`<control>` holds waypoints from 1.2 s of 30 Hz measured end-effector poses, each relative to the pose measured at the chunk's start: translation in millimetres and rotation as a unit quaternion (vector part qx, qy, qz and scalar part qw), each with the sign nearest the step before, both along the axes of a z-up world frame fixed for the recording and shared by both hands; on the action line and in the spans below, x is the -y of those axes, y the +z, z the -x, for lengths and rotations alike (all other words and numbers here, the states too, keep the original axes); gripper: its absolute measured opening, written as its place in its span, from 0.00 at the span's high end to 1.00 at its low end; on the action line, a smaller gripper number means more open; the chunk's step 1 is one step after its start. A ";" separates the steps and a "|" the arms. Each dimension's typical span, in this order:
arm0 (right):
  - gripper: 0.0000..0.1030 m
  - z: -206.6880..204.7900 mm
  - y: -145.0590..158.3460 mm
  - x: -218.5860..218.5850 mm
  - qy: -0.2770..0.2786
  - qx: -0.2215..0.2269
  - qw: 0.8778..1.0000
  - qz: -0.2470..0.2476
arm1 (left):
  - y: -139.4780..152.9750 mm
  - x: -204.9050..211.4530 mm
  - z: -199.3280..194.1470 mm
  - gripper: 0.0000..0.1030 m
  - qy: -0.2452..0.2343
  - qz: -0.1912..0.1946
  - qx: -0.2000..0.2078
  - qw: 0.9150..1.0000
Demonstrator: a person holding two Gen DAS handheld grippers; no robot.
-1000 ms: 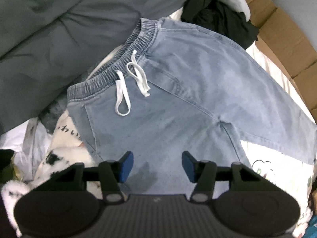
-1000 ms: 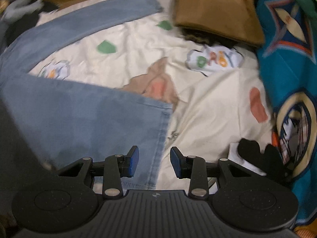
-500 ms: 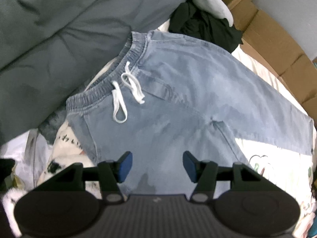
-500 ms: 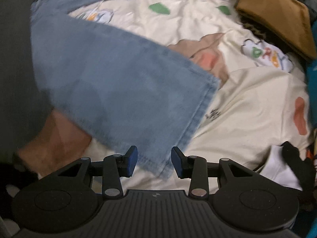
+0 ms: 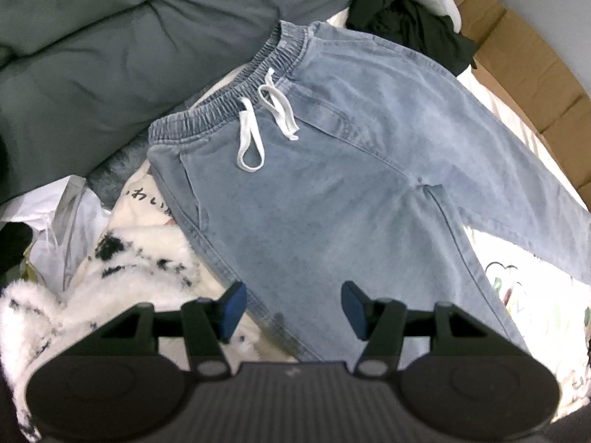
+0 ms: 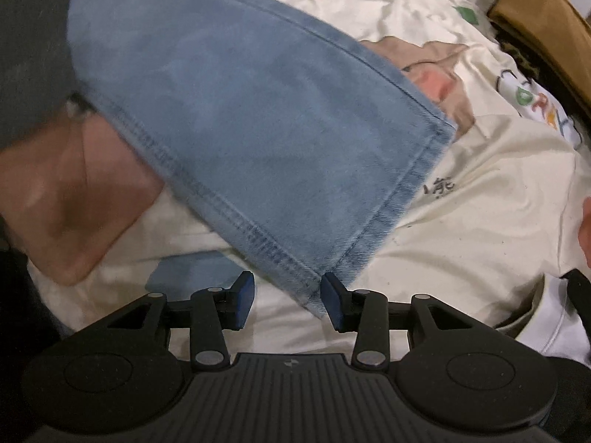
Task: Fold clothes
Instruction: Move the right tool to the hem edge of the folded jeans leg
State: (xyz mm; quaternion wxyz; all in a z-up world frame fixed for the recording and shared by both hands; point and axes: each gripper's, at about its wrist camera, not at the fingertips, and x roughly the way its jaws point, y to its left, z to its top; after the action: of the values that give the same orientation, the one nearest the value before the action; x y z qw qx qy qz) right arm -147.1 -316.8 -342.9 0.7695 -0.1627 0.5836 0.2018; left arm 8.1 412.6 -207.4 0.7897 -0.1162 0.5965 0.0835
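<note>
Dim indoor light; fisheye-warped edges; slight blur.

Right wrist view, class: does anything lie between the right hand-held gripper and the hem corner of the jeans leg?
Nothing visible does. The right hand-held gripper is open just above the hem corner of the jeans, which lies flat on the cream printed sheet; no other cloth covers that corner.

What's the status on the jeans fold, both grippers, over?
Left gripper open above jeans, near the hip edge. Right gripper open, jaws just widened, hem corner between pads, not pinched. Jeans spread flat, unfolded. Nothing in the way.
</note>
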 end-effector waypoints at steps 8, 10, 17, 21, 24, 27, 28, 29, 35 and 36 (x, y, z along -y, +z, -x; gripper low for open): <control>0.50 -3.0 -4.8 -7.1 0.012 0.014 1.000 0.004 | -12.8 -8.8 10.0 0.41 0.036 0.008 -0.008 0.999; 0.49 -6.0 -9.4 -10.5 0.013 0.009 1.000 0.013 | -16.5 -8.8 13.2 0.41 0.038 0.009 -0.014 0.999; 0.35 -1.2 -25.5 -22.0 0.047 0.021 0.998 0.047 | -21.1 -4.7 15.0 0.41 0.037 0.009 -0.020 0.999; 0.53 -5.8 -19.2 -16.6 0.014 0.029 0.999 0.040 | -19.8 -3.3 14.8 0.41 0.031 0.006 -0.018 0.999; 0.56 -9.5 -7.4 -5.9 -0.021 0.041 0.999 0.022 | -19.7 -4.6 15.4 0.41 0.034 0.003 -0.018 0.999; 0.56 -12.1 4.1 -0.1 -0.035 0.053 0.998 0.001 | -20.9 -6.4 16.3 0.41 0.039 0.003 -0.019 0.999; 0.56 -13.5 4.6 -0.8 -0.033 0.054 0.998 -0.002 | -21.8 -6.6 16.6 0.41 0.040 0.003 -0.020 0.999; 0.56 -15.5 3.2 -3.0 -0.028 0.052 0.998 -0.002 | -22.7 -6.8 17.2 0.41 0.041 0.004 -0.021 0.999; 0.56 -11.1 -12.0 -20.4 0.022 0.045 0.998 0.026 | -24.3 -4.9 21.3 0.41 0.039 0.005 -0.024 0.999; 0.56 -10.8 -13.7 -23.1 0.025 0.047 0.998 0.029 | -24.6 -5.2 21.6 0.41 0.039 0.005 -0.025 0.999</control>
State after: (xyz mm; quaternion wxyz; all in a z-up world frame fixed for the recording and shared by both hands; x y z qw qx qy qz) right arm -136.3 -293.8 -356.6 0.7858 -0.2090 0.5479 0.1965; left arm -13.6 417.8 -232.0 0.7702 -0.1408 0.6114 0.1144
